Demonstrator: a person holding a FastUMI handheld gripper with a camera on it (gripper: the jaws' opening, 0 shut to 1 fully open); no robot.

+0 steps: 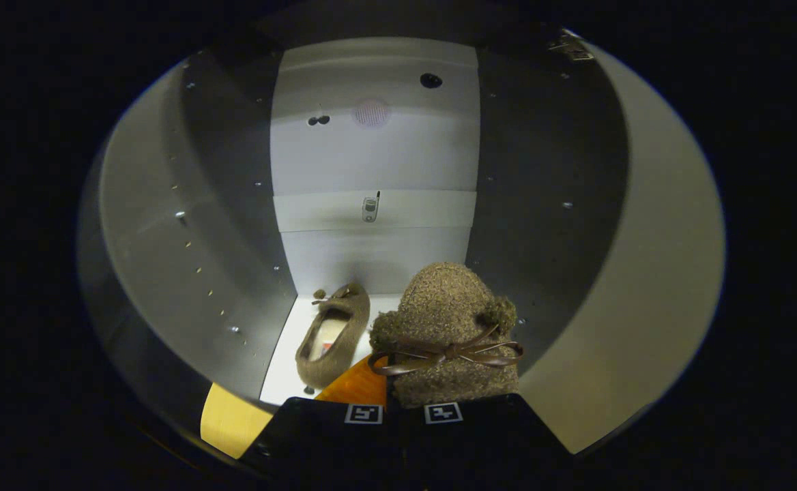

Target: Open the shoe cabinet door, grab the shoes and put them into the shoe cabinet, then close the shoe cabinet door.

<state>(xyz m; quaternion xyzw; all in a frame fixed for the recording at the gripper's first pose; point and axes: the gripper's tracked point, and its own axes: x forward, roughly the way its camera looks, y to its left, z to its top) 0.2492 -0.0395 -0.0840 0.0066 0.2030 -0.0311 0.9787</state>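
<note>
Two fuzzy brown shoes, one [450,337] pinched between the closed claw [404,409] fingers, the other shoe [334,334] lying ahead-left on the cabinet [371,157] floor

White shoe cabinet floor [282,368], lower centre of frame, lit from above. One brown fuzzy slipper [334,335] lies on it, toe toward back wall, left of centre. Second slipper [450,334] at lower centre, contact with floor unclear.
</note>
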